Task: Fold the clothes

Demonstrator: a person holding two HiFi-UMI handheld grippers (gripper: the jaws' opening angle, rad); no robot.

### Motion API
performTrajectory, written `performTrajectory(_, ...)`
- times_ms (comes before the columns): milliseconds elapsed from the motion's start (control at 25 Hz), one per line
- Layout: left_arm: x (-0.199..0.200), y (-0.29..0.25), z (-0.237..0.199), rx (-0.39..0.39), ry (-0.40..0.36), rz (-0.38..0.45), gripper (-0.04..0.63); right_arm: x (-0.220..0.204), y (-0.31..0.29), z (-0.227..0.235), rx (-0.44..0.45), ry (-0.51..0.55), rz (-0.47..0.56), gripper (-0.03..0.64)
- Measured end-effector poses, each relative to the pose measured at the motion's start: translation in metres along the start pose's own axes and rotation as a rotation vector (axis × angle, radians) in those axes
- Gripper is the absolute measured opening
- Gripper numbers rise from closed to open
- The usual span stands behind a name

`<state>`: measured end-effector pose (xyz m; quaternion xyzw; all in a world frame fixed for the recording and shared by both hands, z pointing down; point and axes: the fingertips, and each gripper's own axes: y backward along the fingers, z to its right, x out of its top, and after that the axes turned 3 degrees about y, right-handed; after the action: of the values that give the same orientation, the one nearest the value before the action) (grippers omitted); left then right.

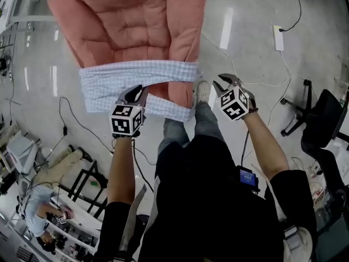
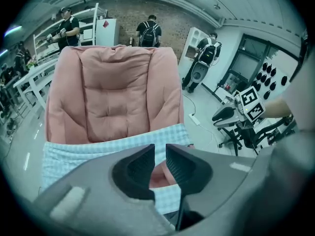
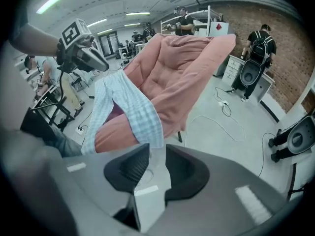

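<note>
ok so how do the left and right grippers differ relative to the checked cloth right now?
The left gripper is over the checked cloth draped on the pink chair. The right gripper is off the cloth's right end, above the floor. Through the gap between the left jaws, cloth and chair show; through the right's, mostly floor. Shared: both point downward, jaws slightly apart, nothing gripped.

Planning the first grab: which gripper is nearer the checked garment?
Left. The left gripper hangs over the checked garment; the right gripper is off its right end, over floor.
</note>
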<state>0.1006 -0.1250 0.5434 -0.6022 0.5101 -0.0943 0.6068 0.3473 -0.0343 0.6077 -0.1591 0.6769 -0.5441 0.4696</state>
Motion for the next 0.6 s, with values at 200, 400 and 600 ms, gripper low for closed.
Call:
performTrajectory(200, -0.015, -0.013, -0.016, -0.033, -0.077, -0.044, 0.078, 0.011, -0.037, -0.015, 0.01, -0.003, 0.007, 0.115)
performTrajectory(400, -0.022, -0.02, -0.034, -0.075, -0.119, -0.077, 0.078, -0.002, -0.1, -0.027, 0.059, 0.159, -0.09, 0.115)
performTrajectory(600, -0.034, -0.039, -0.041, -0.092, -0.257, -0.123, 0.078, -0.019, -0.129, -0.042, 0.094, 0.271, -0.131, 0.117)
